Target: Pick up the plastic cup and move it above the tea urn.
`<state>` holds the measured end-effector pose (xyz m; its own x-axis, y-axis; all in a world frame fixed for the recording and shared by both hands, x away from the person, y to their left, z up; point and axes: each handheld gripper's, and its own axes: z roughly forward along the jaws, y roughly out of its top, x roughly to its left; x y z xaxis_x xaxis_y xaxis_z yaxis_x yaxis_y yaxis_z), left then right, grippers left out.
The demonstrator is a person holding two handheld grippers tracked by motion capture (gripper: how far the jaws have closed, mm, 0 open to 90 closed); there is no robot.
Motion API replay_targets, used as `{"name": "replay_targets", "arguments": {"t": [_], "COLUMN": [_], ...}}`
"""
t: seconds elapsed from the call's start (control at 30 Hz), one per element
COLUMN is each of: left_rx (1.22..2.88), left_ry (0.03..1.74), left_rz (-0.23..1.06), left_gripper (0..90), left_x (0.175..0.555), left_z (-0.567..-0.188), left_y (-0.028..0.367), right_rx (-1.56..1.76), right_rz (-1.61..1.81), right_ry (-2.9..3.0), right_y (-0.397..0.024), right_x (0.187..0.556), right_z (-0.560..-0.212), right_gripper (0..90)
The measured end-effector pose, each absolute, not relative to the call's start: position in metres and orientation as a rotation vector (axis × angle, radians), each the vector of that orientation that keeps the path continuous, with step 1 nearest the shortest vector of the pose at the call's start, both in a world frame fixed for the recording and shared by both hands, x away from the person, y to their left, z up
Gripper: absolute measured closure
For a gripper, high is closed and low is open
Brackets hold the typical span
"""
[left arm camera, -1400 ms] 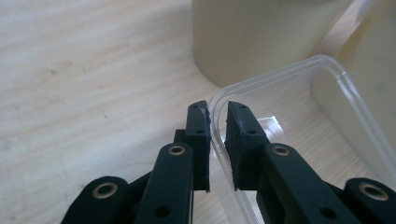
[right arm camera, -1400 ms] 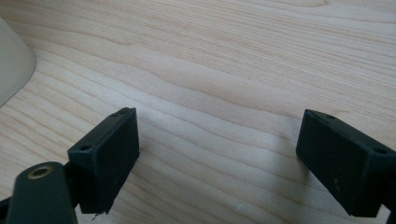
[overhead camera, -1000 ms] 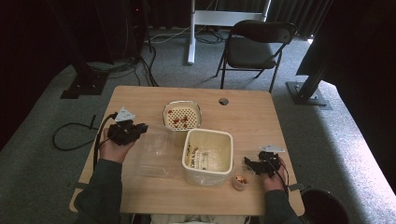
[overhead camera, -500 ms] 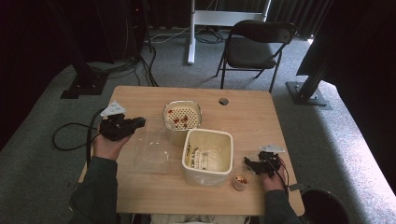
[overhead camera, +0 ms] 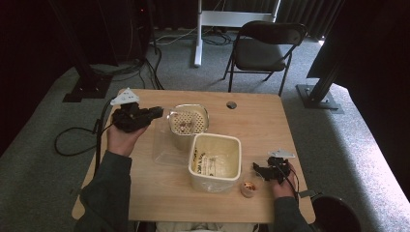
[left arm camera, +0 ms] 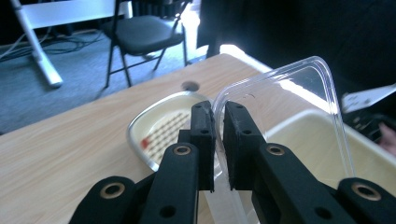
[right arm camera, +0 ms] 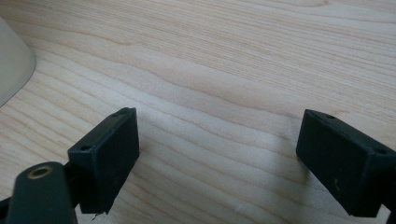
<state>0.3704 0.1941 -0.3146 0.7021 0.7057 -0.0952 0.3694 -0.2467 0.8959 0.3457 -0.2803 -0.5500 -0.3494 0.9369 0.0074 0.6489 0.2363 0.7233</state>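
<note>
High view | left gripper (overhead camera: 157, 112) clamps clear lid (left arm camera: 299, 93), now lifted toward 10 o'clock | right gripper (right arm camera: 219, 158) unmoved, jaws apart

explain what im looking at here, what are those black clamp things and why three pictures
No robot here: a person sits at a wooden table holding a hand-operated two-jaw gripper in each hand.

One picture comes from a fixed camera overhead. The other two come from small cameras riding on each gripper, looking along its black jaws.

The left gripper is shut on the rim of a clear plastic container, which it holds tilted above the table. The right gripper is open, hovering just over bare wood.

On the table sit a cream tub, a metal-rimmed dish with a perforated insert and a small cup near the right gripper. I can't tell what the cup holds.
</note>
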Motion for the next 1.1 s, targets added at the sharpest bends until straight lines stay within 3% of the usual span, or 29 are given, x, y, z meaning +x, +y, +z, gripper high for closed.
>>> {"name": "replay_targets", "arguments": {"t": [0.43, 0.5, 0.87, 0.9, 1.03, 1.1], "left_rx": [1.872, 1.860, 1.875, 1.886, 1.923, 1.913], "left_ry": [0.775, 0.743, 0.676, 0.677, 0.668, 0.668], "left_rz": [0.371, 0.319, 0.200, 0.199, 0.191, 0.192], "left_gripper": [86.5, 86.6, 84.7, 82.9, 61.5, 58.7], "left_x": [0.389, 0.393, 0.394, 0.395, 0.396, 0.395], "left_z": [-0.289, -0.285, -0.309, -0.312, -0.323, -0.326], "left_y": [0.149, 0.137, 0.091, 0.087, 0.081, 0.083], "right_rx": [1.452, 1.452, 1.451, 1.451, 1.450, 1.448], "right_rz": [0.898, 0.898, 0.898, 0.898, 0.899, 0.900], "right_ry": [2.085, 2.085, 2.085, 2.085, 2.087, 2.088], "right_y": [-0.280, -0.280, -0.280, -0.280, -0.281, -0.281], "right_x": [0.346, 0.346, 0.346, 0.346, 0.345, 0.345], "right_z": [-0.550, -0.550, -0.550, -0.550, -0.550, -0.550], "right_gripper": [12.6, 12.7, 12.6, 12.7, 12.6, 12.6]}}
